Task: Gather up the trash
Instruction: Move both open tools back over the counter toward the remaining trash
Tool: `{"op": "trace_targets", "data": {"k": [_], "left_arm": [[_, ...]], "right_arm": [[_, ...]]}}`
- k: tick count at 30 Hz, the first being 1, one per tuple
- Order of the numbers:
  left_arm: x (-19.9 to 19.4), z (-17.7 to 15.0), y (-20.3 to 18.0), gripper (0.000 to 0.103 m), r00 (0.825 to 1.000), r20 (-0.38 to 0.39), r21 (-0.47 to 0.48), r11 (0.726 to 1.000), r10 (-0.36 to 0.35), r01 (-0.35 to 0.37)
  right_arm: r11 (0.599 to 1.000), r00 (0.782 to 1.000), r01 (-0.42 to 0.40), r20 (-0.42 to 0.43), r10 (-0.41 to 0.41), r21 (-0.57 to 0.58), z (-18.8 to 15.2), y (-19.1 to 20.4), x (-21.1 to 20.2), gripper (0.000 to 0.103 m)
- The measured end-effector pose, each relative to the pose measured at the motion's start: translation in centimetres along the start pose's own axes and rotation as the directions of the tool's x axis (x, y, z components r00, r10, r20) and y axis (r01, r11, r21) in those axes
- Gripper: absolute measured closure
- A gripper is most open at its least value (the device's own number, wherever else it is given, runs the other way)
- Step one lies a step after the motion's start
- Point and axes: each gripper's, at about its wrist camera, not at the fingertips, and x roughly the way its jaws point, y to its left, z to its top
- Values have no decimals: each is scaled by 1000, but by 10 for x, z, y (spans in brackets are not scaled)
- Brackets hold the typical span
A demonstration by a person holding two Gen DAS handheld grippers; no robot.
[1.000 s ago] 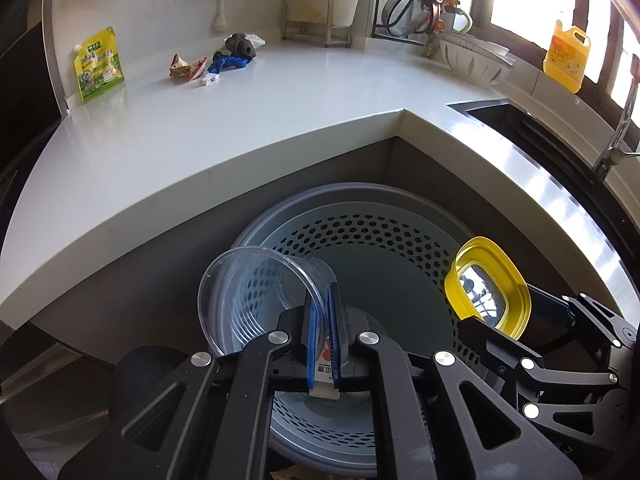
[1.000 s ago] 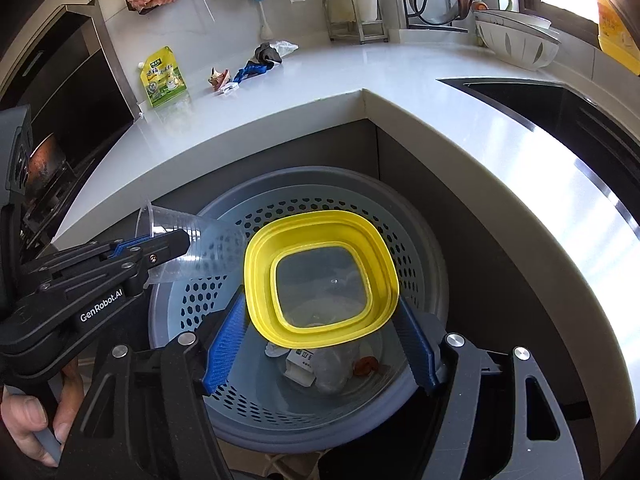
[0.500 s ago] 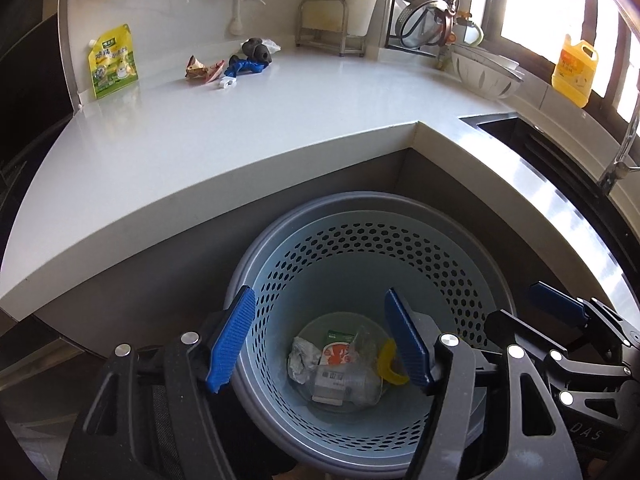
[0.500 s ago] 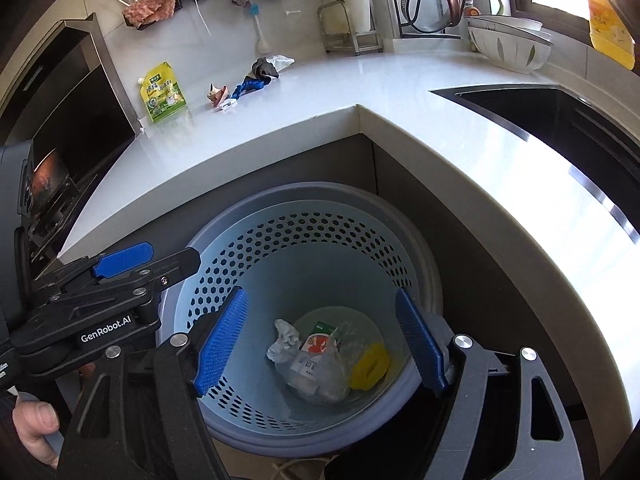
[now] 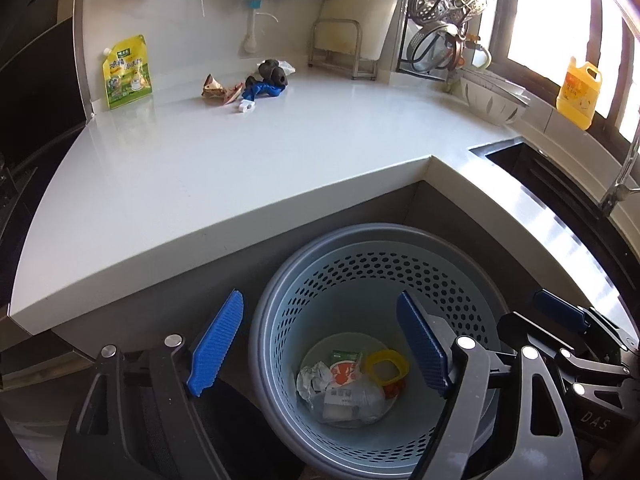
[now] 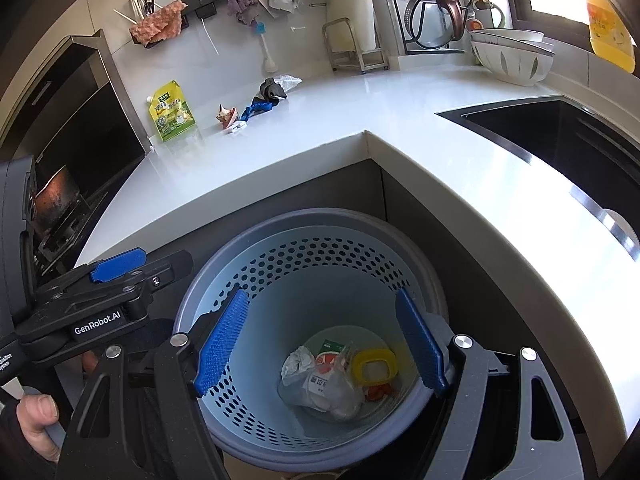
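From the left wrist, the left gripper (image 5: 320, 344) hung over the bin (image 5: 472, 248), its jaws opening on nothing. Wrappers (image 5: 224, 92) lay on the counter (image 5: 280, 152) well beyond the bin; reaching carelessly might have nudged them against the wall.

From the right wrist, the right gripper (image 6: 320, 344) stood wide and empty above the bin (image 6: 224, 264), the cup (image 6: 340, 392) and yellow lid (image 6: 374, 366) lying at its bottom. Swinging out low could have clipped the bin's rim.

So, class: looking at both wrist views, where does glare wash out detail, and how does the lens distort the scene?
Left wrist view: the window is blown out white behind the yellow bottle, and the countertop edge bows with fisheye curvature. Right wrist view: sunlight glares off the counter by the sink, while the bin interior stays evenly lit.
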Motion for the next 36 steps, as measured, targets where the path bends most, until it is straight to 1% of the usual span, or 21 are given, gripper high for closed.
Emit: {"op": "trace_targets", "data": {"k": [7, 10, 12, 15, 18, 22, 25, 27, 29, 32, 36], "left_arm": [[-5, 27, 15, 21, 998, 62, -18, 1000, -7, 8], [-3, 43, 26, 20, 997, 79, -31, 999, -5, 8], [-1, 57, 36, 20, 996, 91, -38, 999, -6, 9], [1, 72, 52, 19, 991, 130, -53, 998, 21, -15], [11, 87, 67, 19, 991, 128, -64, 997, 47, -39], [26, 107, 87, 19, 987, 125, -79, 993, 100, -90], [34, 125, 103, 19, 987, 126, -104, 991, 100, -87], [39, 136, 113, 18, 987, 128, -117, 990, 97, -82], [43, 148, 122, 18, 985, 133, -124, 988, 108, -92], [51, 164, 135, 16, 982, 135, -130, 985, 129, -112], [59, 179, 154, 15, 980, 137, -162, 979, 143, -120]], "right_arm": [[1000, 1000, -7, 25, 7, -2, 29, 4, 12, 30], [1000, 1000, -2, 22, 3, -10, 46, 7, 20, 30], [1000, 999, 0, 35, 0, -13, 57, 9, 23, 30], [1000, 999, -3, 49, 5, -27, 76, 15, 29, 30], [998, 998, -11, 66, 15, -54, 96, 22, 38, 30], [997, 998, -35, 52, 39, -72, 125, 29, 59, 30], [993, 998, -41, 50, 47, -112, 148, 40, 77, 30], [991, 998, -56, 29, 60, -122, 164, 46, 94, 29], [990, 997, -78, 6, 80, -119, 178, 52, 110, 29], [986, 995, -98, -5, 99, -134, 199, 62, 130, 29], [981, 991, -133, -37, 129, -141, 221, 74, 158, 29]]}}
